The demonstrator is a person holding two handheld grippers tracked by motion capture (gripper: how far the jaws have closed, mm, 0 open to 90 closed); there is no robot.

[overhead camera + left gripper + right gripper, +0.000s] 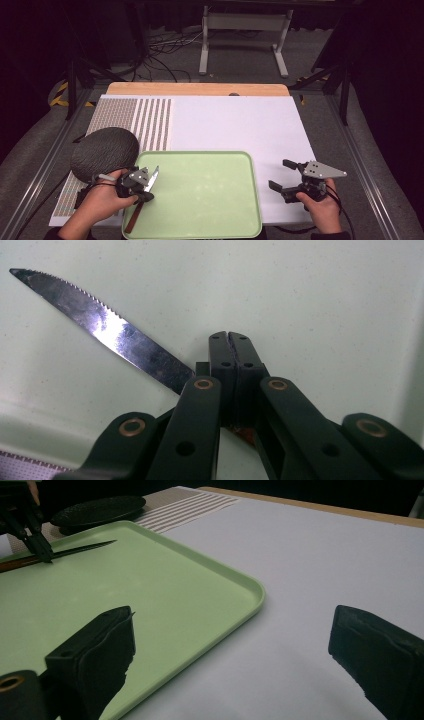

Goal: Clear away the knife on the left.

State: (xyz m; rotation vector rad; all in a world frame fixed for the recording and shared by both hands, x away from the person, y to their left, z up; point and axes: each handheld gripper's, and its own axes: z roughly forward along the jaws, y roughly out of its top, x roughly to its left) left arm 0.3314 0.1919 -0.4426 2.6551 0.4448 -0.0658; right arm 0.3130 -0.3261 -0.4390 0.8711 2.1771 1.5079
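Dark room; grey carpet floor (240,60); white stand (245,40); cables (165,50) behind table.

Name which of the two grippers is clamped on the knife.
The left gripper, shut on the knife over the green tray; the right gripper stands open, holding nothing.

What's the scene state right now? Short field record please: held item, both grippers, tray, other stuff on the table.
held item: knife, serrated blade, brown handle
left gripper: shut on the knife near where blade meets handle, above the tray's left part
knife pose: blade tip points away from the person, handle reaches over the tray's near-left rim
right gripper: open, nothing between the jaws, over the white mat right of the tray
tray: light green, no other item in it
dark plate: on the striped placemat, left of the tray
white mat: under the tray
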